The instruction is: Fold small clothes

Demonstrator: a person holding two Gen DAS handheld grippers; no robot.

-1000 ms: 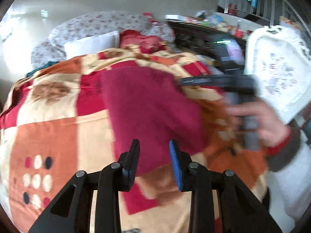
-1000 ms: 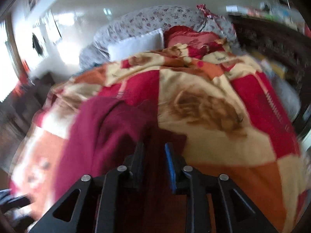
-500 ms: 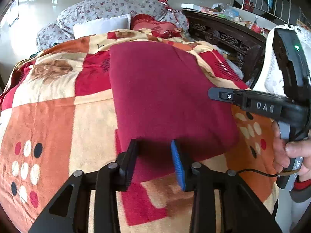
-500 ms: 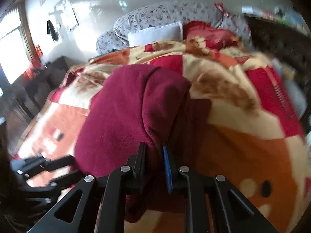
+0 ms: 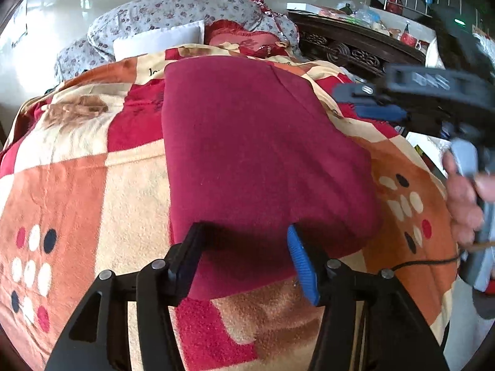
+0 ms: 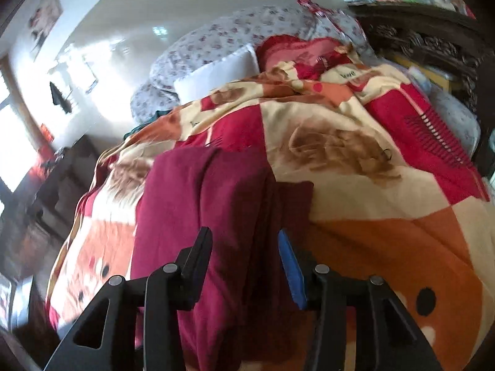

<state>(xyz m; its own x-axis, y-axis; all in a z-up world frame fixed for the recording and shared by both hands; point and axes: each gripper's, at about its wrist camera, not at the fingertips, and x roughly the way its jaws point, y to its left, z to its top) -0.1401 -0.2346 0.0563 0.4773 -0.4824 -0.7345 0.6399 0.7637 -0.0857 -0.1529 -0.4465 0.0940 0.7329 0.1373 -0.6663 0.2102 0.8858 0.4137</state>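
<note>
A folded maroon garment lies flat on a patchwork blanket covering the bed. The left tool sits at the garment's near edge, its jaws opening; cloth lies between them, but the pads do not press on it. The right tool is over the garment's right side, jaws likewise opening, cloth beneath and between them, not gripped. In the left wrist view the right tool appears blurred, held in a hand. A white pillow lies at the bed's head.
</note>
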